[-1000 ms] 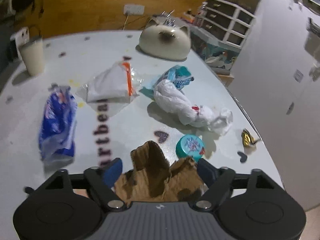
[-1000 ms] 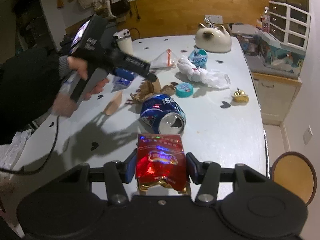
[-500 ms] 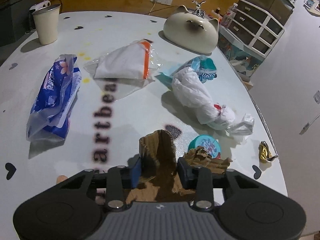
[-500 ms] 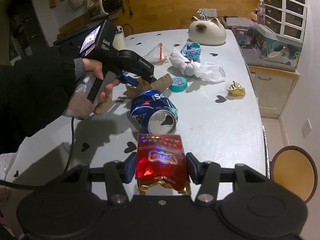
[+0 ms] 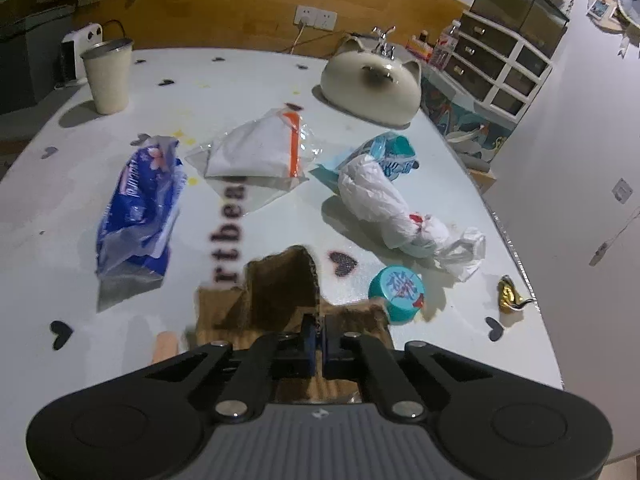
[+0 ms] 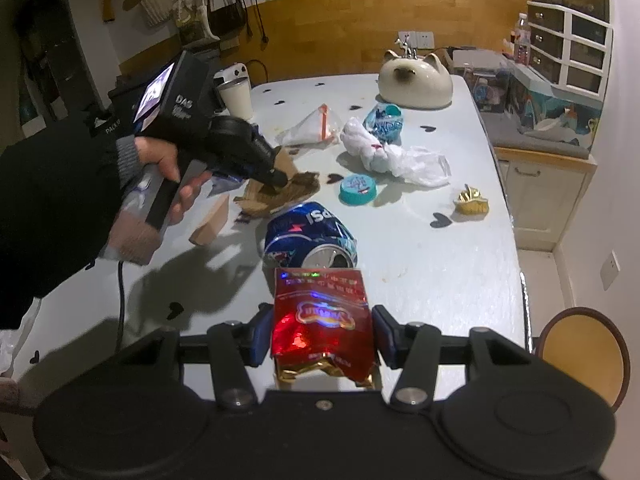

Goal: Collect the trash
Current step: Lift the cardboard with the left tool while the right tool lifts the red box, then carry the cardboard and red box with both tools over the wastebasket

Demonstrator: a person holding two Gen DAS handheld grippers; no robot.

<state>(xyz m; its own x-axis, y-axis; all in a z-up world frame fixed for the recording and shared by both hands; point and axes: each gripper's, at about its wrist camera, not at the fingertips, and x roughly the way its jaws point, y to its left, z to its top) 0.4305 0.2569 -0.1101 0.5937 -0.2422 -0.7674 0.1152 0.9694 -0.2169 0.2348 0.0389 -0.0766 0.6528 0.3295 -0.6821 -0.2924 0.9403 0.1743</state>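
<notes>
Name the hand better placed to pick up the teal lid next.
Neither is free. Left gripper, shut on the torn cardboard, sits right beside the teal lid; right gripper holds the red wrapper, farther off. Left.

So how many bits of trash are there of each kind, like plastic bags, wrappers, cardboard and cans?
Plastic bags and packets: 4 (blue pack, clear bag, teal packet, white bag)
Foil wrappers: 2 (red, gold)
Torn cardboard: 1
Crushed cans: 1
Teal lids: 1
Total: 9
</notes>
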